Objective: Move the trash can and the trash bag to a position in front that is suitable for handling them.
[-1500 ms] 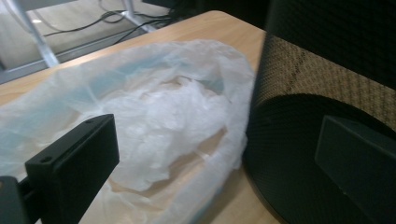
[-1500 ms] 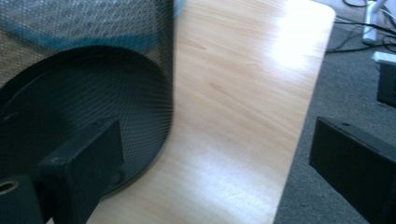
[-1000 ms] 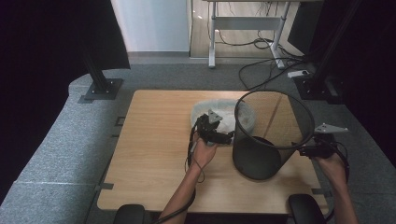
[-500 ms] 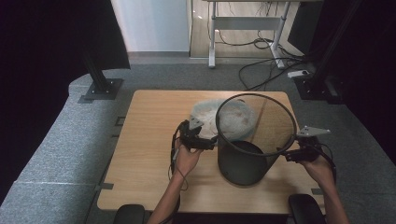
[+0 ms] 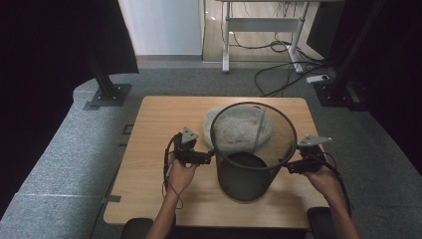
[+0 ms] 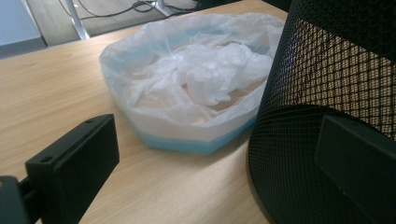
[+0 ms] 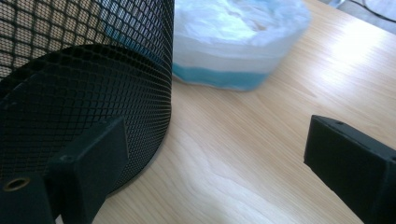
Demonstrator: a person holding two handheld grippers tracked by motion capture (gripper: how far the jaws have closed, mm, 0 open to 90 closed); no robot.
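Observation:
A black mesh wastebasket (image 5: 249, 169) stands upright on the wooden table (image 5: 149, 199), near the front. Behind it lies a crumpled white and blue plastic bag (image 5: 219, 124), partly seen through the mesh. My left gripper (image 5: 206, 157) is at the basket's left side and my right gripper (image 5: 291, 168) at its right side. In the left gripper view the gripper (image 6: 210, 177) is open, its right jaw against the mesh wall (image 6: 327, 93), with the bag (image 6: 196, 88) ahead. In the right gripper view the gripper (image 7: 219, 172) is open, its left jaw by the basket's base (image 7: 84, 93).
The table is bordered by grey padded flooring (image 5: 59, 164). A black stand base (image 5: 107, 92) sits beyond the far left corner. A desk frame (image 5: 259, 30) and cables (image 5: 283, 74) lie farther back on the floor.
The basket has moved left across the table and gone from tilted to standing upright in front of the bag. Both hands have shifted left with it.

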